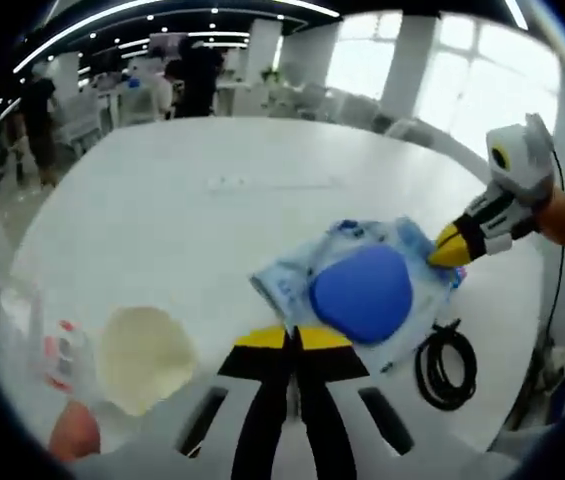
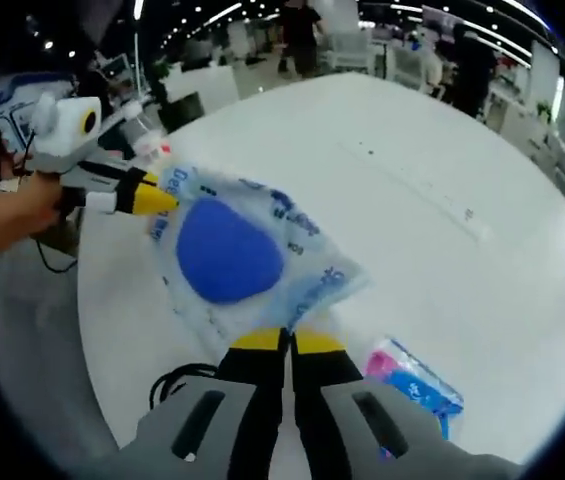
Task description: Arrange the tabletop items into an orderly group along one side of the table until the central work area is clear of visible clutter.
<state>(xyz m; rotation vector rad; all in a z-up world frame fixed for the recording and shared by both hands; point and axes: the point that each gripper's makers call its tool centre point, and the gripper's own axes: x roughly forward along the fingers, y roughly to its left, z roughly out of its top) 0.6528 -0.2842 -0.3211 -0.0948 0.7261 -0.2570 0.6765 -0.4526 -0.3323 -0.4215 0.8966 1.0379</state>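
A clear plastic bag with blue print holds a blue rounded pad and lies on the white table. My left gripper is shut on the bag's near edge in the left gripper view. In the right gripper view it comes in from the left, pinching a bag corner. My right gripper is shut on the opposite edge and enters the left gripper view from the right.
A coiled black cable lies by the table edge near the bag. A cream round item and a clear pack with red marks sit left. A blue and pink packet lies right of my right gripper. People stand beyond the table.
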